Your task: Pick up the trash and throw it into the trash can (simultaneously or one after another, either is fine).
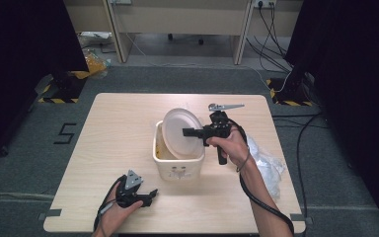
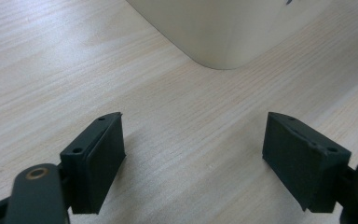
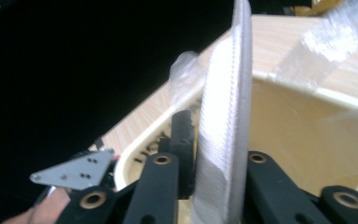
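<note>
Left tool [image 1: 150, 193]: near the front edge of the light wooden bench [image 1: 118, 128], held low in the person's left hand [image 1: 116, 207]; its two black jaws stand wide apart with bare wood between them
Cream plastic tub [image 1: 178, 165]: in the middle of the bench, just past the left tool; its rounded corner [image 2: 219, 42] shows ahead of that tool's jaws
Right tool [image 1: 191, 132]: held over the tub by the right hand [image 1: 232, 145], pointing left; a jaw sits close on each side of the plate's rim, but I cannot tell if they press on it
Round white paper plate [image 1: 180, 133]: stands on its edge, tilted, in the tub, with its top above the rim; it is seen edge-on [image 3: 226, 121] between the right tool's jaws
Crumpled clear plastic bag [image 1: 269, 163]: lies on the right side of the bench, beside the right arm
</note>
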Demonstrator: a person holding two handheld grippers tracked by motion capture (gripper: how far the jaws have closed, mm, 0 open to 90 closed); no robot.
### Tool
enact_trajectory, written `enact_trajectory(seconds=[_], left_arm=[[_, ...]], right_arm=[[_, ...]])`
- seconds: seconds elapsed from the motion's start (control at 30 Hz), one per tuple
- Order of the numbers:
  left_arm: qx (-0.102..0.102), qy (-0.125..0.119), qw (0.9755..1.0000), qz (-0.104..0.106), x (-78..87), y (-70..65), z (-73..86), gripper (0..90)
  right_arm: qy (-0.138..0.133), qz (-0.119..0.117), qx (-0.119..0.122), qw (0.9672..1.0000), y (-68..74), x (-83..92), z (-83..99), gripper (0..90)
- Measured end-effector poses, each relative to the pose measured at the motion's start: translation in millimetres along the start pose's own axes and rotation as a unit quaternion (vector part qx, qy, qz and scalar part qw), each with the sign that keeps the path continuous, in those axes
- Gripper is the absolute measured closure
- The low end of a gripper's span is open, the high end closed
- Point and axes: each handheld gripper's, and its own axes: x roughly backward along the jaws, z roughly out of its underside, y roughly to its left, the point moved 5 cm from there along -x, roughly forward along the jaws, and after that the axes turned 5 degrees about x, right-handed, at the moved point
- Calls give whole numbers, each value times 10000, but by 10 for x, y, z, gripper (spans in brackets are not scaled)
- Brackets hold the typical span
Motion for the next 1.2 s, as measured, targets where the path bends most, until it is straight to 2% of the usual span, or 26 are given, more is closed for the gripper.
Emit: enact_trajectory(seconds=[0.1, 0.17, 0.23, 0.37, 0.53, 0.67, 0.93, 1.1, 1.2], left_arm=[[1, 3, 10000, 1, 1, 0, 0, 201], [2, 4, 10000, 1, 1, 0, 0, 200], [-1, 2, 10000, -1, 0, 0, 0, 200], [-1, 1, 10000, -1, 1, 0, 1, 200], [1, 4, 10000, 0, 1, 0, 0, 200], [2, 4, 10000, 0, 1, 0, 0, 200], [3, 3, 10000, 1, 1, 0, 0, 200], [2, 3, 10000, 0, 1, 0, 0, 200], [4, 4, 10000, -4, 1, 0, 0, 199]], right_arm=[[176, 371, 145, 9990, -52, -14, 37, 728], [160, 419, 173, 9988, -54, 3, 34, 718], [189, 577, 269, 9978, -55, 25, 24, 701], [51, 754, 398, 9963, -28, 120, -51, 681], [-98, 863, 502, 9950, 7, 270, -136, 670], [-80, 900, 539, 9945, 14, 311, -129, 675], [-66, 993, 463, 9940, -65, 427, -37, 662], [-74, 1163, 556, 9916, -116, 575, 27, 630], [-117, 1236, 525, 9909, -138, 680, 76, 608]])
